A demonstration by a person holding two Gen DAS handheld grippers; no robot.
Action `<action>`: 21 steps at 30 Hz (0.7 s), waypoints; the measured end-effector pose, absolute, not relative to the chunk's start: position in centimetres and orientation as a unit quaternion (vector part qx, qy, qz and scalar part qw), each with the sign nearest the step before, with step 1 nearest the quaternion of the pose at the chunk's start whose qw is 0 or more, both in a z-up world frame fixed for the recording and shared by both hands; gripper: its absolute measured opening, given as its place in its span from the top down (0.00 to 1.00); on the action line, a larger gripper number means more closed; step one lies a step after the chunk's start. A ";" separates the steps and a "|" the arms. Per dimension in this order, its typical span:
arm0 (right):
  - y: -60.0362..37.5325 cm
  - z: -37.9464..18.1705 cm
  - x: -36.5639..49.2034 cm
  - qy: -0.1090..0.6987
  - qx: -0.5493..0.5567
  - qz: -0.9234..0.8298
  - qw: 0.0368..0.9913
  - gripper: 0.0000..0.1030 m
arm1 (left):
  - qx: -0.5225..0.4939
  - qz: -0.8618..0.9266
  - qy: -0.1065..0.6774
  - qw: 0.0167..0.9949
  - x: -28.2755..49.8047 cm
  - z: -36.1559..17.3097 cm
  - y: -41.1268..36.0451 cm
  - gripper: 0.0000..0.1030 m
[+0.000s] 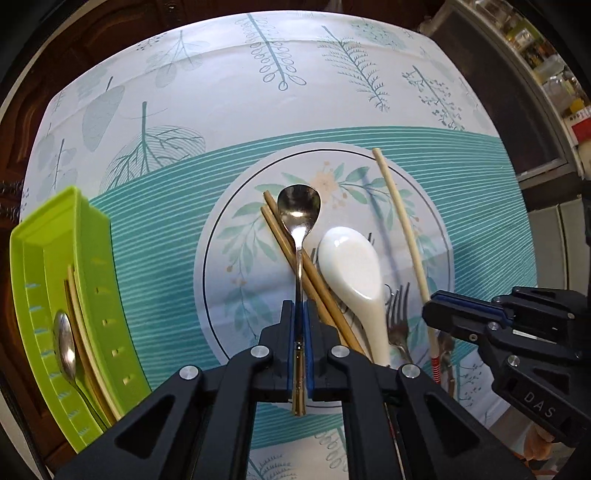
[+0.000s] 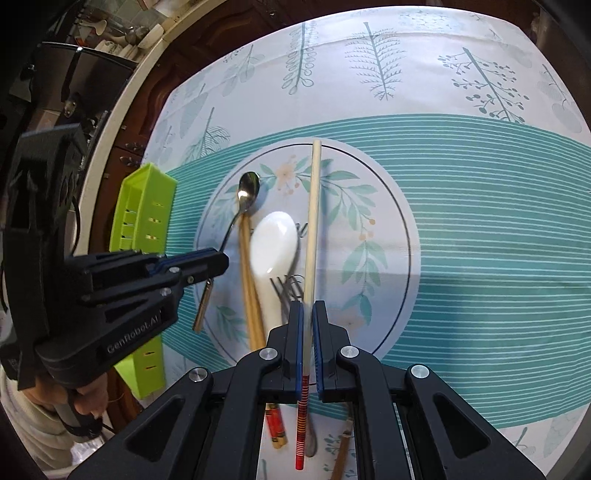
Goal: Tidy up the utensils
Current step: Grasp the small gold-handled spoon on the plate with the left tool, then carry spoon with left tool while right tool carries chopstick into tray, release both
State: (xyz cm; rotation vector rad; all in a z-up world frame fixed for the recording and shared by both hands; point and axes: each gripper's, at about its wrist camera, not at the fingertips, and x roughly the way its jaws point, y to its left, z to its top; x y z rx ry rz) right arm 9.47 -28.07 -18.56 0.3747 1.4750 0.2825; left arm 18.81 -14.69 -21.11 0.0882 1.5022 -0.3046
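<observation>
Left claw (image 1: 300,314): clamped on the metal spoon (image 1: 298,210) handle, bowl over the plate print. Right claw (image 2: 307,317): clamped on a pale chopstick (image 2: 313,221). Desk: white spoon (image 1: 351,269), fork (image 1: 398,314), brown chopsticks (image 1: 291,254). Left edge: green tray (image 1: 92,258) holding sorted utensils.

A leaf-printed tablecloth (image 1: 332,74) covers the table; dark wooden cabinets (image 2: 155,99) stand far left, cluttered shelves (image 1: 546,66) far right.

Probably home kitchen: tablecloth (image 1: 332,92), crockery shelves (image 2: 122,33).
</observation>
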 end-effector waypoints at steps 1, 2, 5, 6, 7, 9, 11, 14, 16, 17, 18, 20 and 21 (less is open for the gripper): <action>-28.0 -18.4 9.5 0.665 0.175 0.132 0.714 0.96 | 0.033 -0.137 0.677 0.722 18.5 -20.7 -14.5 0.98; -27.8 -18.1 9.5 0.663 0.181 0.137 0.713 0.96 | 0.027 -0.136 0.675 0.725 18.2 -20.4 -14.4 0.98; -27.1 -17.3 9.5 0.660 0.188 0.153 0.711 0.96 | 0.010 -0.131 0.668 0.733 16.1 -19.1 -13.3 0.98; -26.8 -17.0 9.5 0.659 0.190 0.157 0.711 0.96 | 0.005 -0.128 0.665 0.735 15.6 -18.6 -12.8 0.98; -26.3 -16.7 9.5 0.659 0.194 0.165 0.708 0.96 | -0.001 -0.126 0.663 0.738 15.3 -18.1 -12.4 0.98; -25.3 -15.9 9.5 0.657 0.197 0.180 0.705 0.96 | -0.015 -0.117 0.655 0.746 14.3 -16.7 -11.1 0.98; -23.9 -15.2 9.7 0.654 0.194 0.194 0.705 0.96 | -0.029 -0.101 0.647 0.755 13.4 -15.5 -9.6 0.98; -21.2 -14.0 9.9 0.652 0.193 0.220 0.700 0.96 | -0.044 -0.069 0.640 0.764 11.5 -13.7 -6.2 0.98; -19.0 -13.3 10.0 0.650 0.190 0.236 0.697 0.96 | -0.055 -0.047 0.636 0.769 10.0 -12.5 -2.9 0.98; -18.0 -12.9 10.0 0.650 0.189 0.242 0.695 0.96 | -0.058 -0.035 0.633 0.771 9.4 -12.1 -1.7 0.98; -16.8 -12.6 10.1 0.650 0.189 0.250 0.692 0.96 | -0.061 -0.025 0.632 0.772 9.2 -12.0 -1.0 0.98; -14.7 -12.1 10.1 0.650 0.193 0.260 0.687 0.96 | -0.068 -0.001 0.630 0.774 8.2 -11.6 1.3 0.98; -13.7 -12.0 10.3 0.651 0.194 0.263 0.685 0.96 | -0.070 0.007 0.629 0.774 7.9 -11.7 2.0 0.98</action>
